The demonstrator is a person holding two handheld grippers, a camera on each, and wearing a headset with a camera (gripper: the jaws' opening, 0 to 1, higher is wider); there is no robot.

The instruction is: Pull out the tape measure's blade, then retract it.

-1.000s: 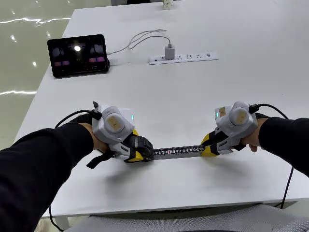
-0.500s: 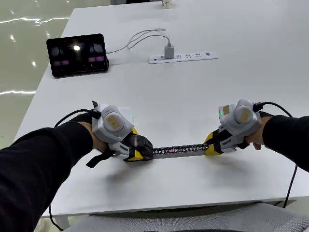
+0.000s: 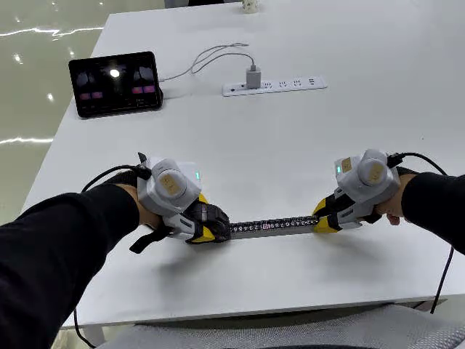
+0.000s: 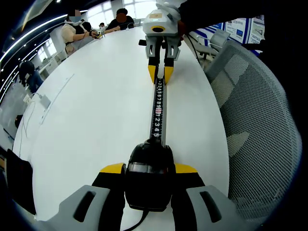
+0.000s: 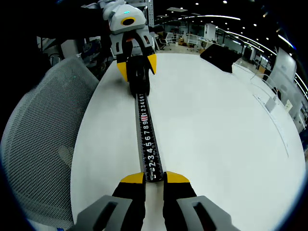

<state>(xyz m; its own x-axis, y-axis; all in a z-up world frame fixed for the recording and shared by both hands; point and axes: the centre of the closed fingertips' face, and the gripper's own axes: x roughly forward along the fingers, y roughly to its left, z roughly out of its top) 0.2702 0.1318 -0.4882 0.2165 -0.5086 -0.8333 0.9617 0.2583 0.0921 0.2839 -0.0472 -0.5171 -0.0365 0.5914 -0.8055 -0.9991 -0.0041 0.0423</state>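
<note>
Left tool (image 4: 149,169) clamps tape measure case (image 4: 148,185) as anchor; right tool (image 5: 154,178) pinches blade (image 5: 146,137) tip away from case (blade taut).

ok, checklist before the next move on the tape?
1. Left tool shut on case: ok.
2. Right tool shut on blade tip: ok.
3. Blade straight and flat on table: ok.
4. Power strip and tablet well away from blade: ok.
5. Blade lock state: cannot tell.
</note>
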